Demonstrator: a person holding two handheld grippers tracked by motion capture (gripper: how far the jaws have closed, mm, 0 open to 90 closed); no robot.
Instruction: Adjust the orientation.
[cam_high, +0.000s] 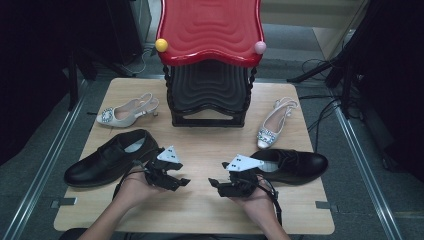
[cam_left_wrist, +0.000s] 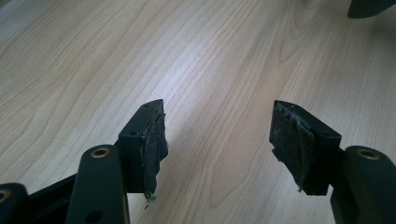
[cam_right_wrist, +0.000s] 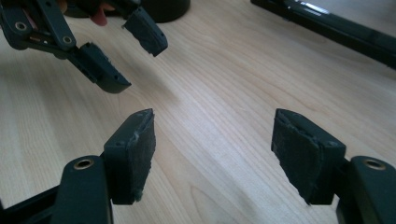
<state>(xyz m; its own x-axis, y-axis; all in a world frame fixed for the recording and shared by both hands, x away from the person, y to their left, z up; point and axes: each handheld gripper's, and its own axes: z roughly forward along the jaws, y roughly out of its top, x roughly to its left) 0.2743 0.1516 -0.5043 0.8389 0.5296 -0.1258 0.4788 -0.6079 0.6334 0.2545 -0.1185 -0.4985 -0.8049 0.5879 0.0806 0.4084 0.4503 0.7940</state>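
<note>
Two black leather shoes lie on the wooden table (cam_high: 200, 210), one at the left (cam_high: 107, 160) and one at the right (cam_high: 295, 165). A pale slingback heel with a jewelled buckle (cam_high: 127, 112) lies at the back left, and its mate (cam_high: 275, 125) at the back right. My left gripper (cam_high: 181, 181) is held low beside the left black shoe, open and empty (cam_left_wrist: 219, 135). My right gripper (cam_high: 215, 184) faces it from beside the right black shoe, also open with nothing between its jaws (cam_right_wrist: 215, 140). The left gripper (cam_right_wrist: 137, 65) appears across bare wood in the right gripper view.
A rack with a red wavy top shelf (cam_high: 210, 27) and a black lower shelf (cam_high: 210, 90) stands at the back centre; its black base bar (cam_right_wrist: 336, 28) crosses the right gripper view. Yellow (cam_high: 161, 45) and pink (cam_high: 260, 47) balls cap its front corners. Cables lie on the floor at the right.
</note>
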